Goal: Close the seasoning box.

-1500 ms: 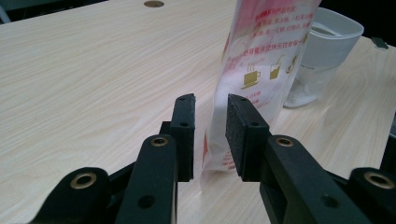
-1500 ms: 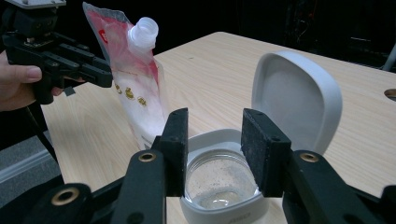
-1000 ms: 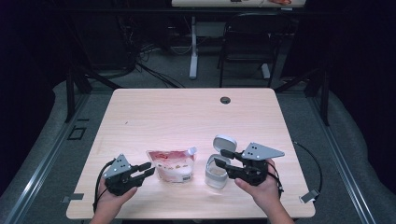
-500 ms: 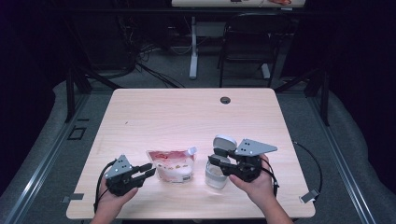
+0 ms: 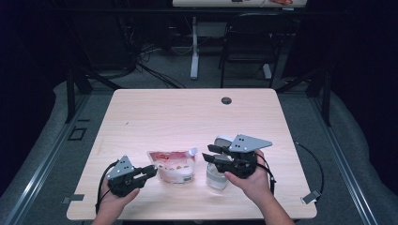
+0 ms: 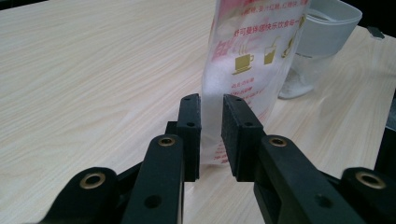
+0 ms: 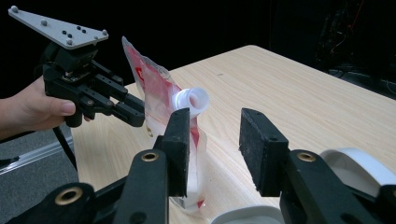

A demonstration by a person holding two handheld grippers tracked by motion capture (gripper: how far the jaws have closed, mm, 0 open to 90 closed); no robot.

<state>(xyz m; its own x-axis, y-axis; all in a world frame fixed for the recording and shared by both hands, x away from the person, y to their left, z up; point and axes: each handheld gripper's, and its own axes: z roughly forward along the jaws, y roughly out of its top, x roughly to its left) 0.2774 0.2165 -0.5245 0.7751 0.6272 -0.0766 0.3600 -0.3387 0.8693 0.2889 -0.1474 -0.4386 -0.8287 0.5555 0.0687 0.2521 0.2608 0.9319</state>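
The pouch (image 5: 174, 167) stood upright on the table (image 5: 187, 117) beside the cup (image 5: 217, 176). The left gripper (image 6: 211, 133) had just been narrowing on its lower edge, apparently steadying it; the right gripper (image 7: 215, 149) hovered with fingers apart, empty, near the spout (image 7: 191, 100).

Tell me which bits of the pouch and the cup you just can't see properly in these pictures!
- Pouch: its top is cut off by the upper edge of the left gripper view; the small print is unreadable.
- Pouch bottom: hidden behind the right gripper in the right gripper view.
- Cup: partly covered by the right gripper in the high view; its contents are too small to tell.
- Left gripper: whether its pads press the pouch edge is unclear.
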